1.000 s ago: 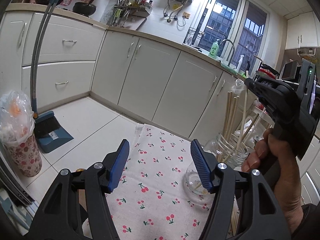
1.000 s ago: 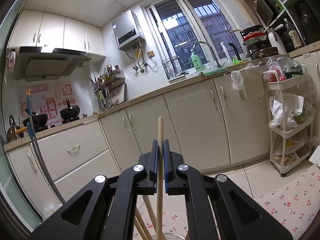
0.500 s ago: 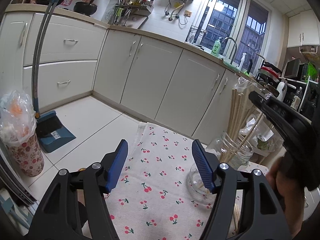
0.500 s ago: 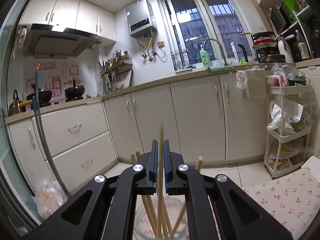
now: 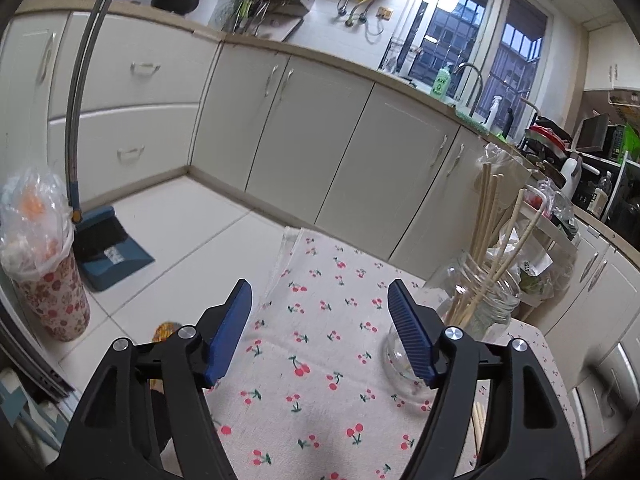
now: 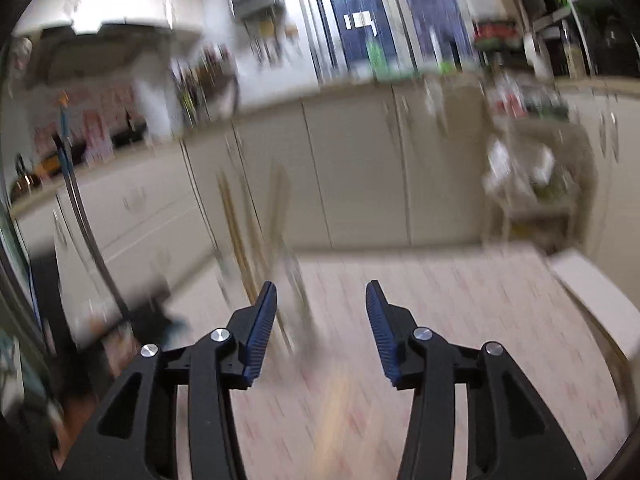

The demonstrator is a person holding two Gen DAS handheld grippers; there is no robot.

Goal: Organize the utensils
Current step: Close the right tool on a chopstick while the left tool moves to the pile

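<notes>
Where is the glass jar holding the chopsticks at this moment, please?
In the left wrist view, the glass jar stands at the right on the cherry-print cloth, just behind a smaller glass jar.

Chopsticks (image 5: 486, 248) upright in tall jar (image 5: 486, 304) at surface (image 5: 320, 360) right side; small jar (image 5: 400, 364) before it; dustpan (image 5: 112, 248) on floor, left.

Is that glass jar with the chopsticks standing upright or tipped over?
Upright: the glass jar stands on the cherry-print cloth, chopsticks leaning out.
</notes>
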